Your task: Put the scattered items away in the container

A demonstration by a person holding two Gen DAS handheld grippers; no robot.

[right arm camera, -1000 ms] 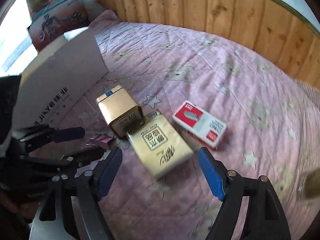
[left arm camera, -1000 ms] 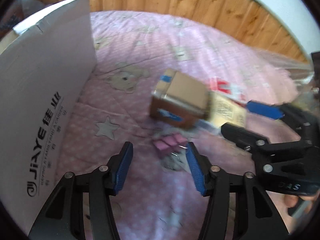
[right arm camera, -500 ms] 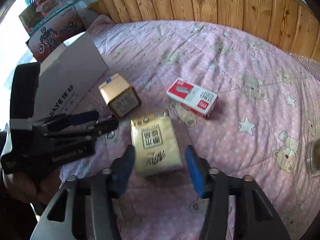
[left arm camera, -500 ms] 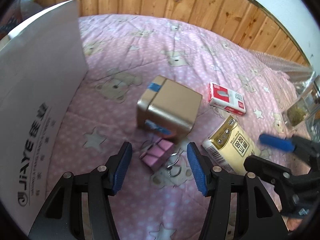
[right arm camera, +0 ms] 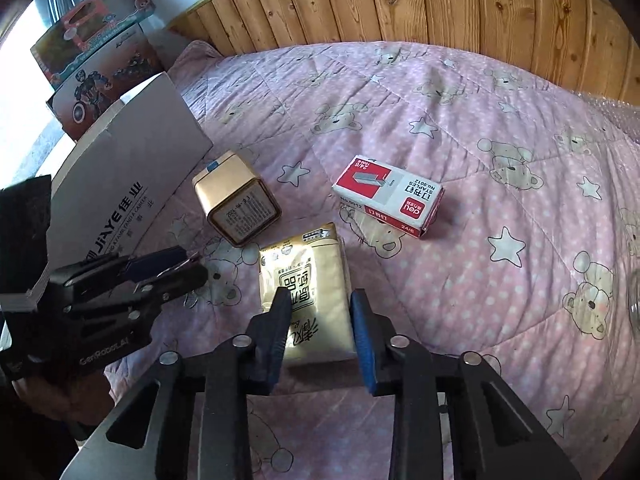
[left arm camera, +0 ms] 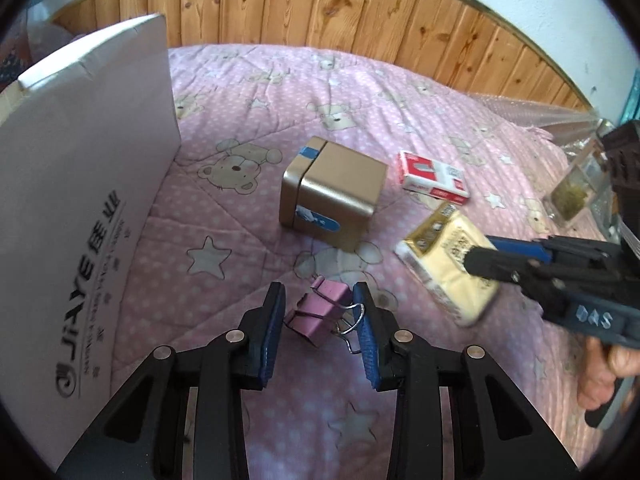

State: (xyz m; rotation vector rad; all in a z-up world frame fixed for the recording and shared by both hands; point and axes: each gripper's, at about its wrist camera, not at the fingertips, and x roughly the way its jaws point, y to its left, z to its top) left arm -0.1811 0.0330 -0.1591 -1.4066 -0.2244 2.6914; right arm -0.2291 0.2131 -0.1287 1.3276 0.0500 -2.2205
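On the pink bear-print quilt lie a pink binder clip [left arm camera: 318, 314], a gold tin [left arm camera: 334, 194], a red-and-white staples box [left arm camera: 433, 176] and a gold tissue pack [left arm camera: 448, 268]. My left gripper [left arm camera: 319, 312] brackets the binder clip, its fingers close on both sides; a firm grip does not show. My right gripper [right arm camera: 320, 316] is closed around the near end of the tissue pack [right arm camera: 306, 292], which rests on the quilt. The tin [right arm camera: 236, 210] and the staples box [right arm camera: 388, 196] also show in the right wrist view.
A white cardboard box [left arm camera: 76, 184] printed JIAYE stands at the left, its wall close to my left gripper. Toy boxes [right arm camera: 96, 60] stand behind it. A wooden wall [left arm camera: 320, 12] borders the bed. A clear jar [left arm camera: 576, 188] sits at the right edge.
Both grippers have moved down and forward. The left jaws have narrowed around the binder clip. The right jaws have closed from wide open onto the tissue pack.
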